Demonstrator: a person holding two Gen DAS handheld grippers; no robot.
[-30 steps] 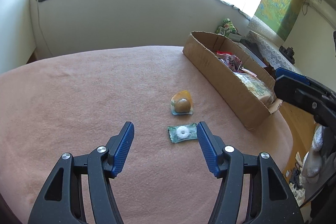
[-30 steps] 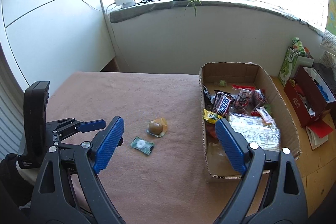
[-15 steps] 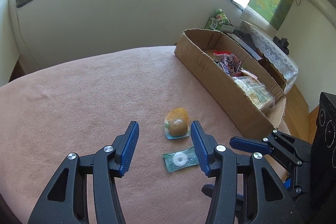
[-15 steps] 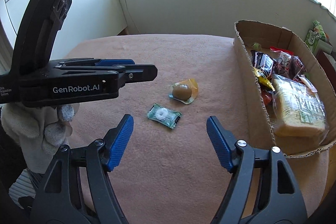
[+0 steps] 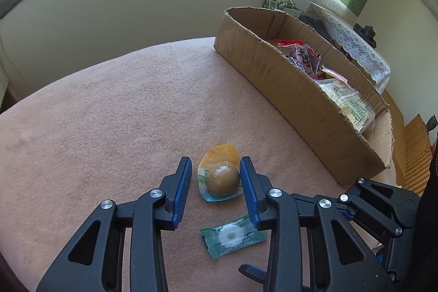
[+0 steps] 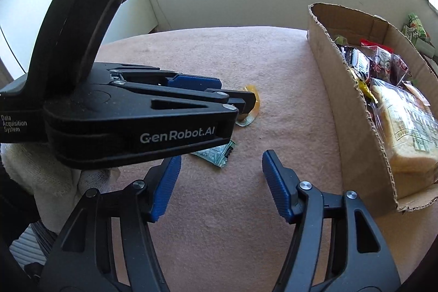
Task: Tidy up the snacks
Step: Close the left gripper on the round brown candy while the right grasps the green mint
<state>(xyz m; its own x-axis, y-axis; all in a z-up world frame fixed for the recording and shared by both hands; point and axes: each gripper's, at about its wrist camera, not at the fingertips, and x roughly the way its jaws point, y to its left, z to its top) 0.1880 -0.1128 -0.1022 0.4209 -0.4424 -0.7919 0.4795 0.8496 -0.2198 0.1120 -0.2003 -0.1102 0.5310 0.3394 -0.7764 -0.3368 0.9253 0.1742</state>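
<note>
A brown ball snack in a yellow packet (image 5: 221, 178) lies on the pink cloth. My left gripper (image 5: 216, 175) is open, its blue fingers standing on either side of the packet without pinching it. A green candy wrapper (image 5: 232, 236) lies just behind the fingertips. In the right wrist view the left gripper's body (image 6: 137, 125) hides most of both snacks; only the packet's edge (image 6: 250, 106) and the wrapper's corner (image 6: 219, 153) show. My right gripper (image 6: 219, 177) is open and empty just short of the wrapper.
An open cardboard box (image 5: 287, 89) holding several snacks and a bread pack (image 6: 405, 127) stands at the right of the table. The table's right edge is just past the box. A wall and windowsill rise behind.
My left gripper has moved forward past the green wrapper and narrowed around the yellow packet. My right gripper has come down and forward close behind the left one.
</note>
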